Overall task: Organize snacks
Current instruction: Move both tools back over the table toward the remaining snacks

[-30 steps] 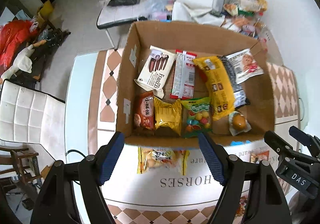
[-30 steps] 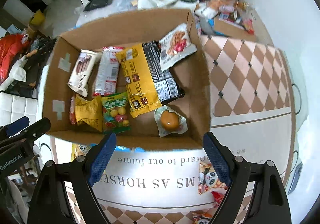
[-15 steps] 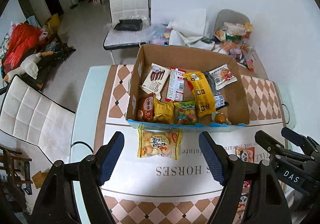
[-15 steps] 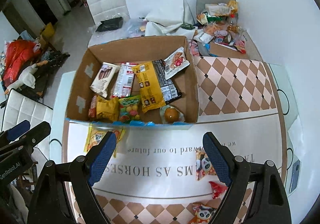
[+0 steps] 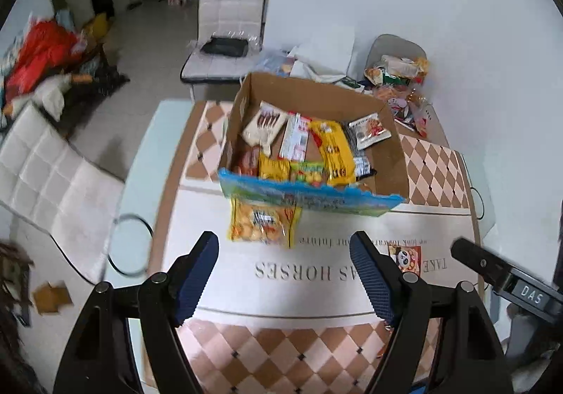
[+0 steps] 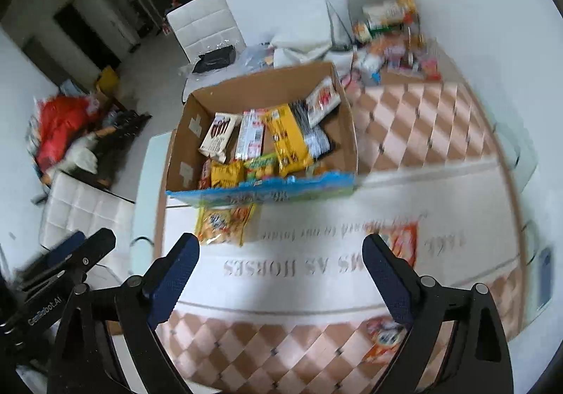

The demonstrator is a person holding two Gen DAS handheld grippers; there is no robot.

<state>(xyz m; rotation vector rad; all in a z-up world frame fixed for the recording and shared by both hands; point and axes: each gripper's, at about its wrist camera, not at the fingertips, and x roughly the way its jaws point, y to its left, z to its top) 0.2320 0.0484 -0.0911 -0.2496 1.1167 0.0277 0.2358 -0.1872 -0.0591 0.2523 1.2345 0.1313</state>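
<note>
The right tongs [image 6: 281,274] gape wide and empty above the desk [image 6: 422,133]. Ahead stands a box [image 6: 260,91] full of snacks, a blue bag [image 6: 267,191] across its near edge, a yellow bag [image 6: 225,223] just below it.

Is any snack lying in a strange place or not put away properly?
Yes. A blue packet sits across the near edge of the cardboard box, not inside. A yellow snack bag lies on the table just before the box, partly under that packet.
</note>
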